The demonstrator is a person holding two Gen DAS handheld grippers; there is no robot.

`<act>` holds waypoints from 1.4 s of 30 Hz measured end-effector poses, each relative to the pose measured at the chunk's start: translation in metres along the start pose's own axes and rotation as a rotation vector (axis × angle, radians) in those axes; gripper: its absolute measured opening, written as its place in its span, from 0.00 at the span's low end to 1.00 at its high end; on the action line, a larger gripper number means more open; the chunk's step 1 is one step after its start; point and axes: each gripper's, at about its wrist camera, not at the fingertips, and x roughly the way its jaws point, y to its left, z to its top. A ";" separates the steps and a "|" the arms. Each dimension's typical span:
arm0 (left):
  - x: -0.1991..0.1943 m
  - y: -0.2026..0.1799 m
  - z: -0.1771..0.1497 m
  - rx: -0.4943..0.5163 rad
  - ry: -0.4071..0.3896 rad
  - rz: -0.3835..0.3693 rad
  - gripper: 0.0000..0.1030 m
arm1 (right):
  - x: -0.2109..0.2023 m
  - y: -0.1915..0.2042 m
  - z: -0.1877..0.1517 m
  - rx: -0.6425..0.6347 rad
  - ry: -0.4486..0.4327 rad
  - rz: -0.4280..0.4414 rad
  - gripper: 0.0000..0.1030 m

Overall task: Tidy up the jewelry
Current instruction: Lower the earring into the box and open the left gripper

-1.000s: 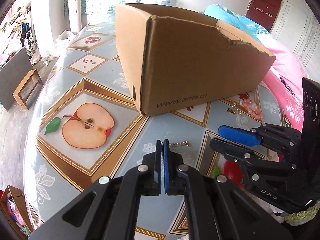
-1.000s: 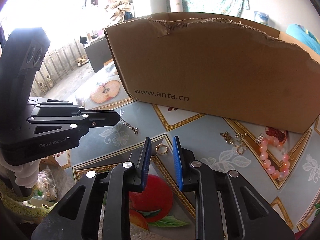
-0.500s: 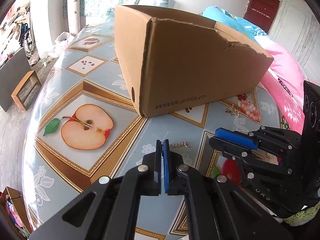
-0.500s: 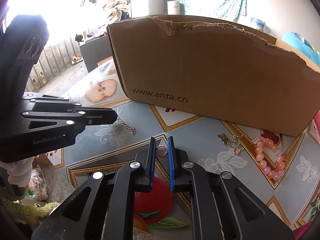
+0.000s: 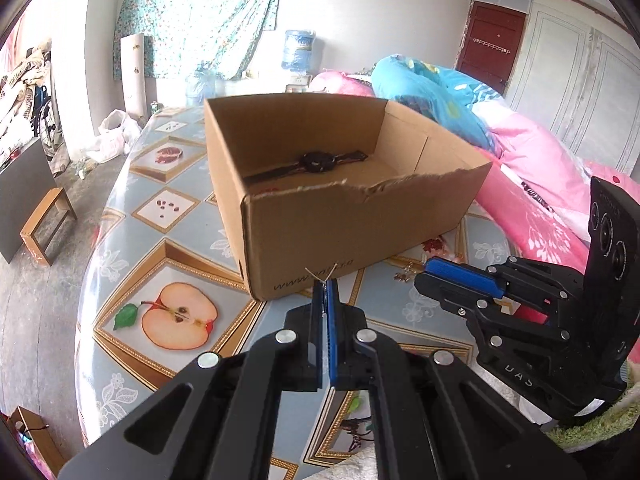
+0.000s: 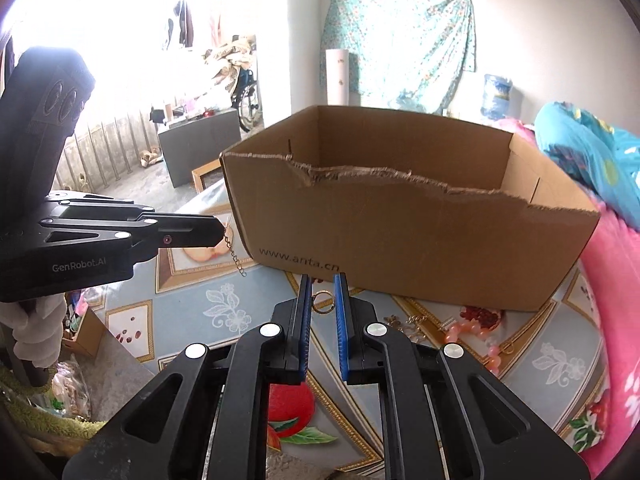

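My left gripper (image 5: 325, 286) is shut on a thin gold chain (image 6: 235, 257), which dangles from its tips (image 6: 222, 233) above the table. In the right wrist view a small gold ring (image 6: 323, 302) sits pinched between the blue pads of my right gripper (image 6: 322, 285), clear of the tablecloth. Both grippers hover just in front of the torn front wall of an open cardboard box (image 5: 360, 236) (image 6: 400, 232). A black wristwatch (image 5: 316, 162) lies on the box floor. My right gripper (image 5: 425, 277) shows at the right of the left wrist view.
A pink bead bracelet (image 6: 476, 332) and a small gold piece (image 6: 412, 323) lie on the fruit-print tablecloth (image 5: 172, 316) right of the ring. Pink and blue bedding (image 5: 520, 152) lies beyond the box. The table edge drops to the floor at left, near a small wooden stool (image 5: 44, 224).
The right jaws narrowed onto the ring. Both grippers then rose with the chain and the ring off the table, and the box's inside with the watch came into view.
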 end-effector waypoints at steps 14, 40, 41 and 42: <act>-0.005 -0.040 0.117 0.156 -0.130 -0.102 0.02 | -0.014 -0.073 0.088 0.063 -0.151 0.051 0.09; 0.154 -0.004 0.172 0.030 0.234 -0.050 0.17 | 0.104 -0.161 0.119 0.320 0.228 0.162 0.15; 0.153 -0.004 0.172 0.025 0.230 -0.052 0.17 | 0.101 -0.162 0.120 0.325 0.222 0.161 0.15; 0.151 -0.003 0.172 0.021 0.222 -0.053 0.17 | 0.099 -0.163 0.121 0.328 0.214 0.158 0.15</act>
